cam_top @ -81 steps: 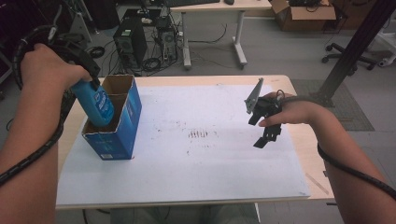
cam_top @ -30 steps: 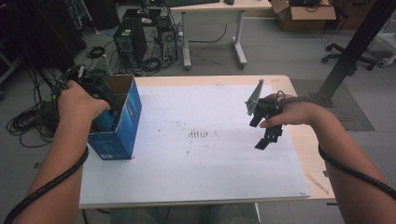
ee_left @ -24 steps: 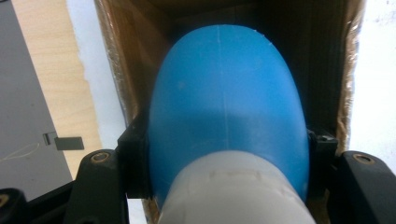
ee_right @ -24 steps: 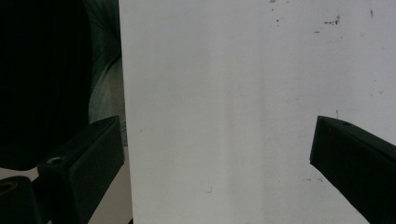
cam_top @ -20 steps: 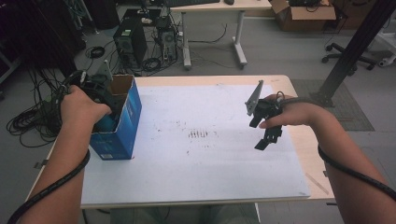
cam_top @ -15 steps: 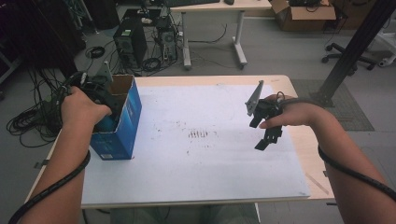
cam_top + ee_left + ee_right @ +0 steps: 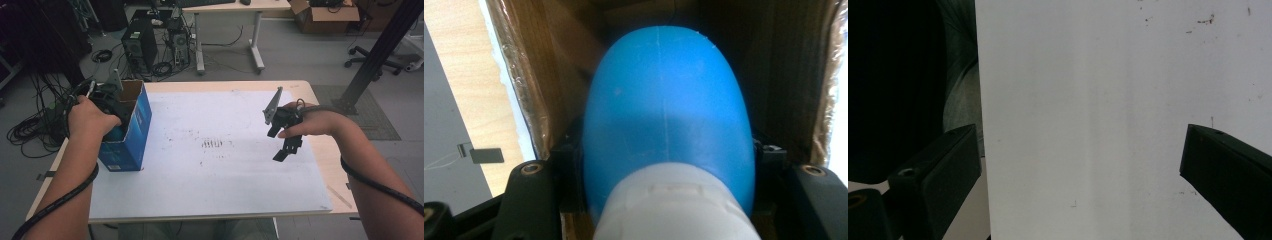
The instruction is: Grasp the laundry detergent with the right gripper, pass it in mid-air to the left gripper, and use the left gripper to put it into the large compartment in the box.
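An open blue cardboard box [image 7: 134,131] stands at the table's left edge. My left gripper [image 7: 116,114] reaches down into it, shut on a blue bottle [image 7: 666,110] with a white cap [image 7: 674,205]. The box's brown inner walls [image 7: 536,85] surround the bottle on both sides. In the high view the hand and the box hide the bottle. My right gripper [image 7: 286,144] hangs open above the right part of the white sheet [image 7: 215,170], jaws pointing down, nothing between its fingers [image 7: 940,167].
The white sheet covers most of the wooden table [image 7: 327,150] and carries faint dark marks [image 7: 214,144] at its middle. Computer towers [image 7: 140,45] and cables lie on the floor behind the box. A black post [image 7: 380,50] rises at the far right.
The left gripper has come down with the blue bottle from above the box into the box. Over the last second it barely shifts. The right gripper has stayed in place, open.
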Available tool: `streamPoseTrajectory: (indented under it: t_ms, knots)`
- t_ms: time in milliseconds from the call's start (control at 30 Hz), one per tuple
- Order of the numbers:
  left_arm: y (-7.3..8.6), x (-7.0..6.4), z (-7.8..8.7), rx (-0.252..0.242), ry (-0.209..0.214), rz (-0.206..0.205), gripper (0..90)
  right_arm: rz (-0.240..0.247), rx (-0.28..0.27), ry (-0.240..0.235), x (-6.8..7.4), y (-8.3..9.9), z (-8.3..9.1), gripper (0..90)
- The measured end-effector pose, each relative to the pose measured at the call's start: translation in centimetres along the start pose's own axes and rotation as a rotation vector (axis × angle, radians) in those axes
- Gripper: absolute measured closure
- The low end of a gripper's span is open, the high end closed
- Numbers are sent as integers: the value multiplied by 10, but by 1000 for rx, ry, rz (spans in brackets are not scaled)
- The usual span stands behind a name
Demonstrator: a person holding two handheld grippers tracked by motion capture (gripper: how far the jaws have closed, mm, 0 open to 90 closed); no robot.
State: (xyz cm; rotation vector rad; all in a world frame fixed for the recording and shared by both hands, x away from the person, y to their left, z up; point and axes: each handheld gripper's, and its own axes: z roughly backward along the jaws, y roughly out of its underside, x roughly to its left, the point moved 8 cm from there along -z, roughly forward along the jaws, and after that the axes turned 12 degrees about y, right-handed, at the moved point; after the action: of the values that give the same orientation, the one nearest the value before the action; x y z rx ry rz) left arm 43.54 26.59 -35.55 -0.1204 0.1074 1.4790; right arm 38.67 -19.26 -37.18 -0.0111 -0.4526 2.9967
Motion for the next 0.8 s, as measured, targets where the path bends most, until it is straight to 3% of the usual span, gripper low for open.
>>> streamPoseTrajectory:
  t_ms: [800]
  knots:
    - [1, 4, -8, -4, 15, 7, 378, -6, -1, -3, 0, 0, -1, 31]
